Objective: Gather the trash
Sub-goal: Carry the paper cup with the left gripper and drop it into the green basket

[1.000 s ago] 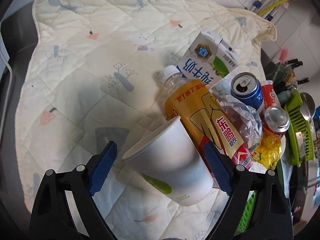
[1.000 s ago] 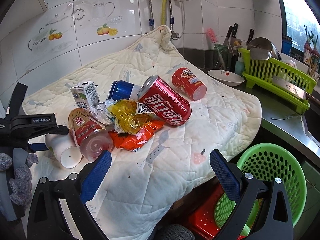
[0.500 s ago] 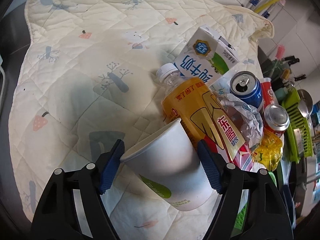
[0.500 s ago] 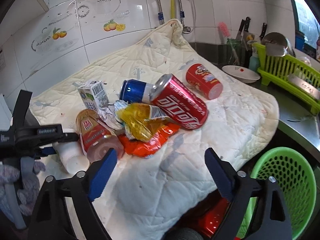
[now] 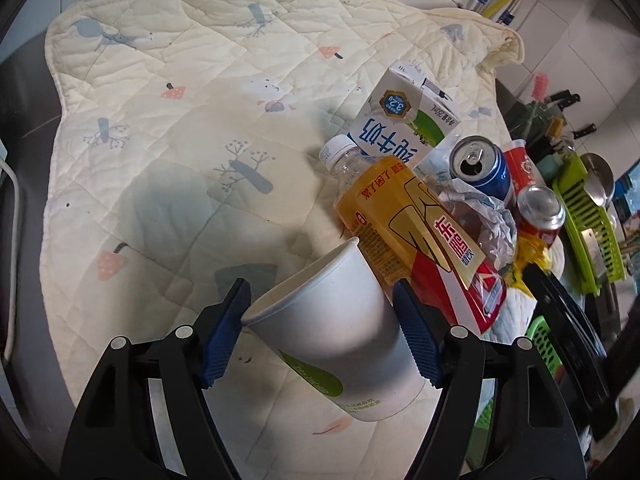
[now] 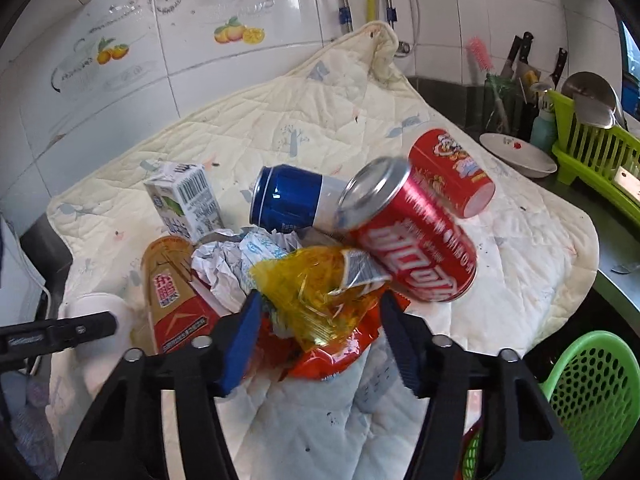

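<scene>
Collecting has barely begun: the left gripper (image 5: 320,320) has its jaws against a white paper cup (image 5: 336,332), the right gripper (image 6: 316,336) straddles, jaws apart, crinkled yellow and orange wrappers (image 6: 320,312), and every can, bottle and carton lies beside those wrappers on the quilted cream cloth (image 6: 520,272) (nothing visibly binned).

Colours around the red cola can (image 6: 416,240)
Cream quilt (image 5: 192,128), blue tree prints; blue can (image 6: 288,198) just left; yellow wrapper (image 6: 312,292) below; green basket (image 6: 596,392) far right.

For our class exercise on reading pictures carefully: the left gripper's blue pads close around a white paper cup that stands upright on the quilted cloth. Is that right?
Not quite. The white paper cup between the left gripper pads lies tipped on its side on the quilted cloth, not upright. The left wrist view shows its open rim pointing away from the camera.
</scene>
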